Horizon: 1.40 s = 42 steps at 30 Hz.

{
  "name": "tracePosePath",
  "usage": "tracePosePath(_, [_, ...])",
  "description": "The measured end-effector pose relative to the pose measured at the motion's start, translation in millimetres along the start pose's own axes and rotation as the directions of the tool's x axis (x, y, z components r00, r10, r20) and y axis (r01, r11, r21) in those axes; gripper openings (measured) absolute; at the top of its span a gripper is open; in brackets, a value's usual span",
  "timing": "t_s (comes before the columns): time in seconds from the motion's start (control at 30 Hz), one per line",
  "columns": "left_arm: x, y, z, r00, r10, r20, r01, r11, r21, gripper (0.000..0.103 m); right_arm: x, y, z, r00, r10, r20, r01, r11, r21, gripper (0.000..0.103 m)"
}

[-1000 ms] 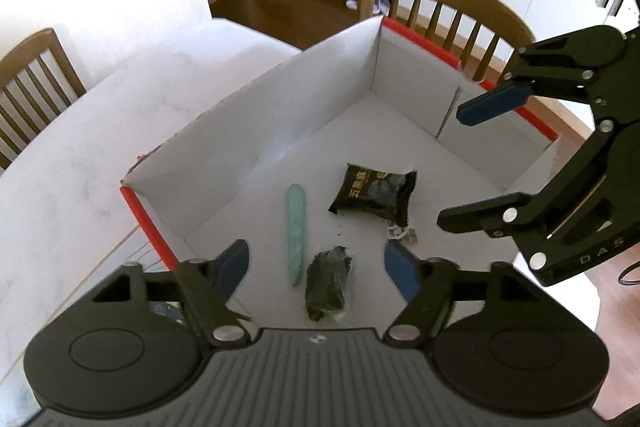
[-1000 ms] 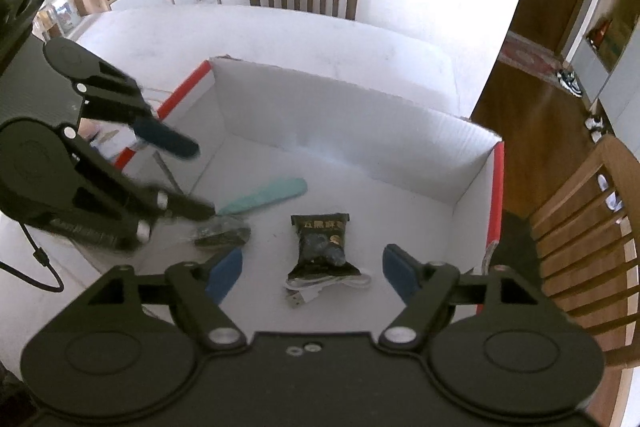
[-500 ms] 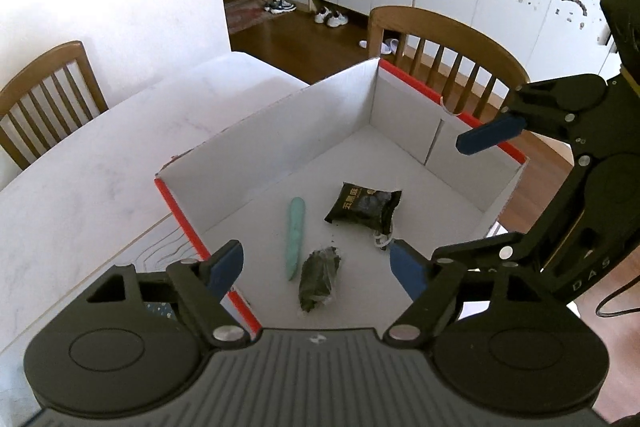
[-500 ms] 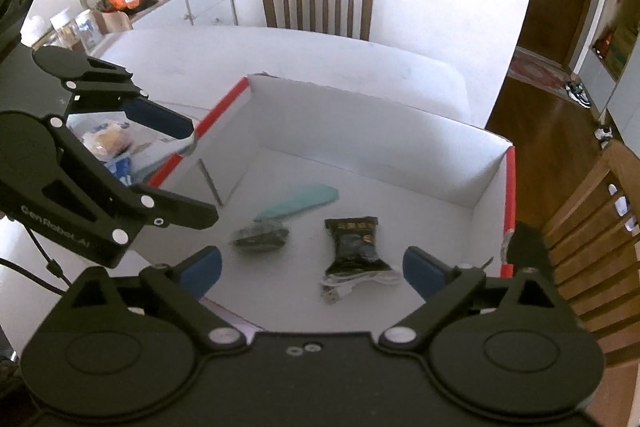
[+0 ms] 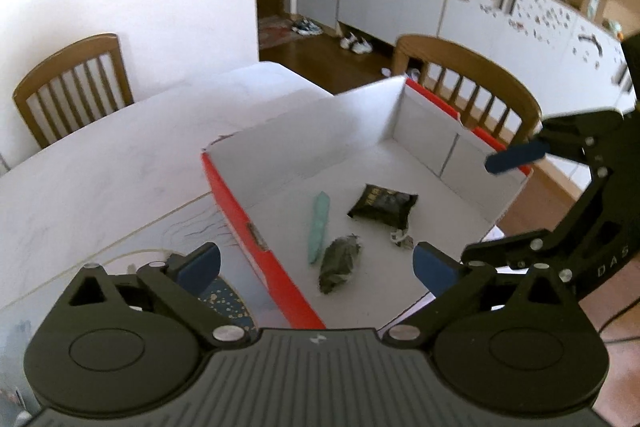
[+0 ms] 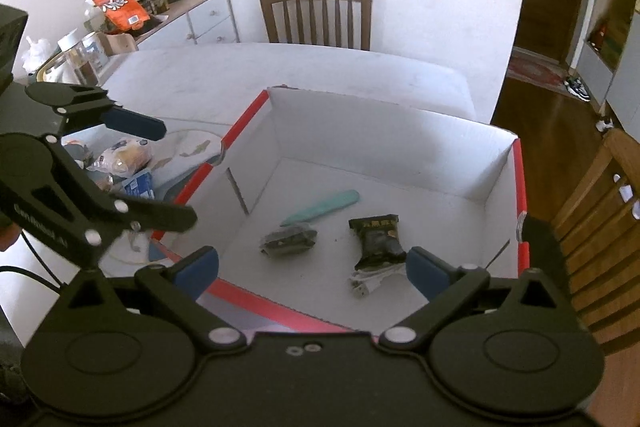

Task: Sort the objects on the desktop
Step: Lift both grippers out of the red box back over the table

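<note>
A white cardboard box [image 5: 304, 131] with red edges stands on the table. In it lie a teal stick [image 5: 319, 227], a black snack packet [image 5: 382, 205], a dark crumpled packet [image 5: 340, 263] and a white cable [image 5: 400, 239]. My left gripper [image 5: 316, 267] hovers over the box's near left edge, its jaws opening with nothing between them. My right gripper [image 6: 312, 271] hangs above the box's [image 6: 380, 131] near rim, jaws also opening and empty. From that side the stick [image 6: 320, 207], black packet [image 6: 378, 239], crumpled packet [image 6: 288, 239] and cable [image 6: 372, 277] all lie untouched.
Left of the box, wrapped snacks [image 6: 120, 157] and a blue packet [image 6: 138, 185] lie on a patterned mat [image 5: 192, 223]. Wooden chairs [image 6: 316, 11] [image 5: 468, 83] stand at the table's far sides. A sideboard [image 6: 192, 19] with jars lines the wall.
Both grippers have drawn back and upward from inside the box, and their jaws have spread wider. The objects in the box have stayed where they lay.
</note>
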<state>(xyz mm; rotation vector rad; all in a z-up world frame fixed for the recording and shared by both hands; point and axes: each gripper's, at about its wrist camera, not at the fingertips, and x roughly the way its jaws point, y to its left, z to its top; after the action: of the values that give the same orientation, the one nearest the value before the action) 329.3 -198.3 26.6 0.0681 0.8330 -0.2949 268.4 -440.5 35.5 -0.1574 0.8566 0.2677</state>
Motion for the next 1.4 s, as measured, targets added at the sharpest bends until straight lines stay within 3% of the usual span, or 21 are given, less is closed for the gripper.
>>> tracePosePath(0.43, [-54.7,41.4,-36.0,0.993,-0.038,0.114,0.050,0.993,-0.109,0.103,0.8,50.6,3.9,1.000,-0.012,0.018,0.011,0.999,0.036,0.101])
tracePosePath(0.87, [-90.5,90.8,-95.5,0.995,-0.041,0.089,0.053,0.990,-0.129,0.103,17.6,135.8,10.3,0.997,-0.015,0.081,0.015,1.000,0.000,0.101])
tracePosePath(1.07, [-103.3,112.4,-121.1,0.997,0.025,0.074,-0.017,0.994,-0.109,0.103,30.7,167.0,12.3,0.997,-0.019,0.080,0.019,1.000,0.007,0.100])
tracePosePath(1.4, [-122.5,146.5,-152.1,0.995,0.045,0.085,-0.035,0.993,-0.116,0.103,52.5,201.4,14.0,0.997,-0.010,0.071,0.009,1.000,0.014,0.099])
